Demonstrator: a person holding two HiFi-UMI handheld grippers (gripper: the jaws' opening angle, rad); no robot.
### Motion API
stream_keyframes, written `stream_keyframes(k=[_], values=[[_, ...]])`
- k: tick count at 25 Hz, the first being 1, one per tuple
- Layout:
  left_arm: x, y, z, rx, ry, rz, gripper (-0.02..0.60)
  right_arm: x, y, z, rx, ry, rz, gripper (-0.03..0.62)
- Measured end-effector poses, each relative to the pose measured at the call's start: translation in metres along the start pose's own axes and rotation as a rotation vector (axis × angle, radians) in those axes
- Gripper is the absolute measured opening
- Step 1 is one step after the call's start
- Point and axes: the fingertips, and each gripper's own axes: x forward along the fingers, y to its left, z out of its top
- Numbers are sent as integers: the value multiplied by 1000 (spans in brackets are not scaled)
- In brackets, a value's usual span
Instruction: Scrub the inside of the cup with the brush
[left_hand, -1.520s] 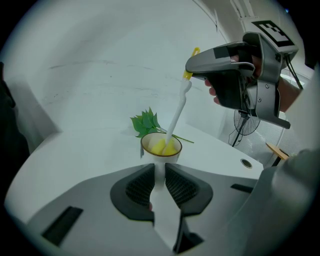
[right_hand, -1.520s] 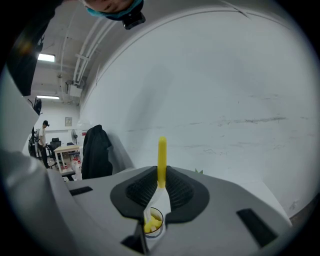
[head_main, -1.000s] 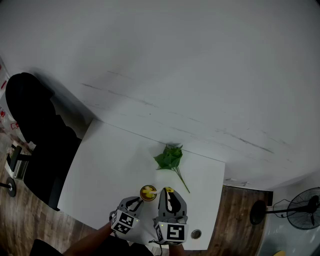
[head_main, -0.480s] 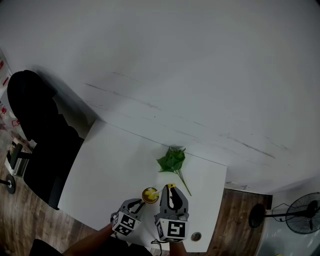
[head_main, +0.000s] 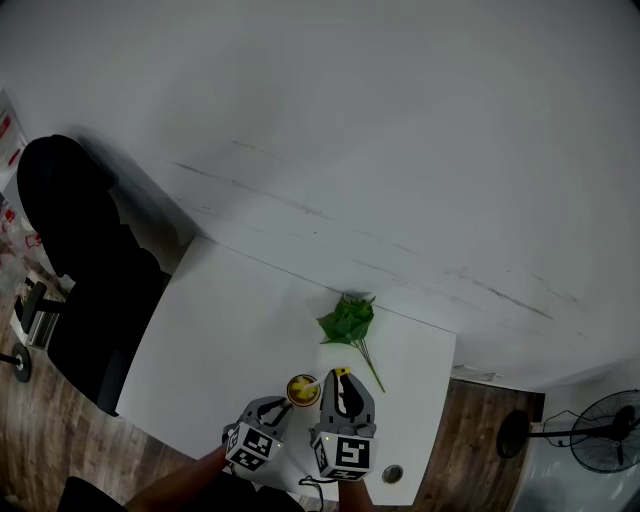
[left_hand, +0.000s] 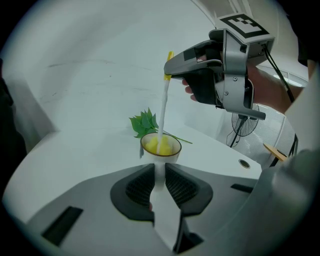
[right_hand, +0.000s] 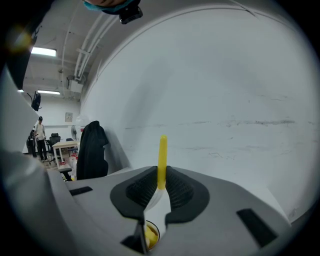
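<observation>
The scrubbing looks under way, neither unstarted nor plainly finished: the cup (head_main: 302, 389) stands near the 6 o'clock edge of the white table (head_main: 230, 320) in the head view, and the brush (left_hand: 162, 107) reaches down into it from above, its yellow head inside the rim. The left gripper (left_hand: 160, 176) is clamped on a white part at the cup's near side, which looks like the handle, so the cup is steadied from about 7 o'clock. The right gripper (right_hand: 161, 186) is closed on the brush's handle just below its yellow top end, at about 4 o'clock of the cup, and its own view shows the cup with yellow inside it straight beneath the jaws. So picking up both things and putting the brush into the cup seem done. How much of the wall and bottom has been rubbed I cannot judge, as no dirt or foam shows. What seems left is working the head round the inside, lifting it clear and putting both down. A leafy sprig (head_main: 347, 320) lies at 1 o'clock of the cup, apart from it and not involved
</observation>
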Motion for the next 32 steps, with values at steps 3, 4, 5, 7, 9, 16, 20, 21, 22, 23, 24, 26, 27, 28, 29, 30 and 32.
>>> stream_keyframes(k=[3, 4, 5, 7, 9, 16, 20, 21, 22, 23, 24, 26, 27, 28, 29, 30, 32], values=[[-1, 0, 0, 2, 0, 3, 80, -3, 4, 3, 2, -6, 10, 64], [-1, -1, 0, 3, 0, 3, 80, -5, 5, 6, 2, -15, 12, 64], [-1, -1, 0, 4, 1, 3, 80, -7, 6, 9, 1, -22, 14, 63], [0, 0, -1, 4, 1, 5, 80, -13, 7, 14, -7, 1, 17, 63], [0, 0, -1, 4, 2, 7, 80, -21, 7, 17, -34, 24, 26, 63], [1, -1, 0, 10, 3, 8, 80, -44, 13, 23, -32, -23, 72, 63], [1, -2, -1, 11, 3, 10, 80, -52, 16, 19, -2, -28, 75, 63], [1, -2, -1, 12, 4, 11, 80, -54, 16, 16, 1, -16, 77, 63], [1, -2, -1, 12, 3, 13, 80, -55, 16, 12, 4, 0, 81, 63], [1, -2, -1, 12, 3, 14, 80, -56, 16, 8, 13, 11, 84, 64], [1, -2, -1, 12, 3, 16, 81, -56, 16, 5, 24, 21, 85, 64], [2, -2, -1, 12, 3, 18, 80, -55, 17, -1, 42, 41, 85, 64], [2, -1, -2, 12, 4, 19, 81, -55, 18, -5, 48, 51, 86, 64], [1, -2, -2, 11, 5, 19, 81, -54, 19, -8, 47, 55, 88, 66], [1, -2, -2, 11, 5, 19, 80, -53, 19, -11, 39, 53, 90, 66], [2, -1, -2, 11, 5, 19, 80, -52, 18, -14, 33, 50, 88, 66], [3, -1, -2, 10, 5, 19, 81, -48, 15, -19, 33, 52, 76, 64]])
